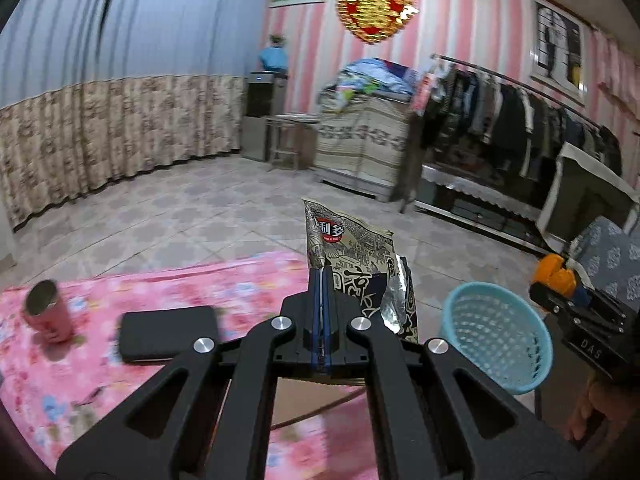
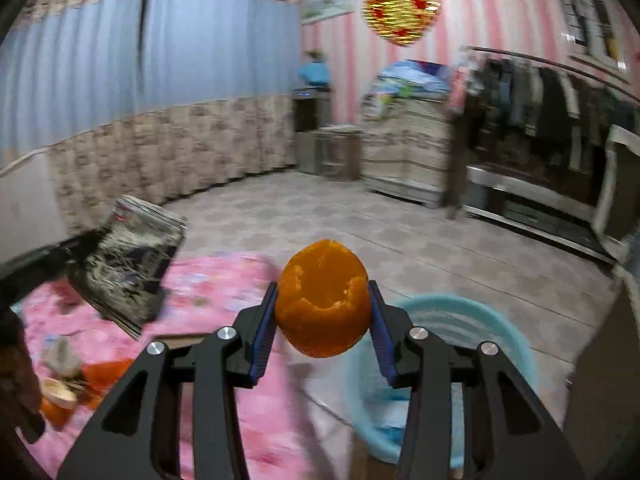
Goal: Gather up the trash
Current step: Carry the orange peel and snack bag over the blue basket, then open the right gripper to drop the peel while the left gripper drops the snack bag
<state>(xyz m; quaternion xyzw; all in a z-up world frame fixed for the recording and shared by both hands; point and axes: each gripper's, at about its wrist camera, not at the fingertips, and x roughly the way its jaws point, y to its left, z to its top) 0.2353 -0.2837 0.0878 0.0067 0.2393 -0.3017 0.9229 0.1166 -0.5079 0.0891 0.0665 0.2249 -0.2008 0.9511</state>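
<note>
My left gripper [image 1: 321, 280] is shut on a black-and-white snack wrapper [image 1: 352, 256], held upright above the edge of the pink-clothed table [image 1: 160, 292]. The wrapper also shows at the left of the right wrist view [image 2: 132, 264]. My right gripper [image 2: 322, 312] is shut on a hollow orange peel [image 2: 322, 304], held just left of and above a light blue plastic basket [image 2: 460, 332]. The basket [image 1: 496, 332] stands right of the table. The right gripper with the peel [image 1: 554, 276] shows at the far right of the left wrist view.
On the table lie a red can [image 1: 46, 312], a black phone-like slab [image 1: 168, 332], and more orange peel and scraps [image 2: 64, 392]. A clothes rack [image 1: 520, 120], covered cabinets [image 1: 360, 144] and curtains [image 1: 100, 140] line the room. Tiled floor lies beyond.
</note>
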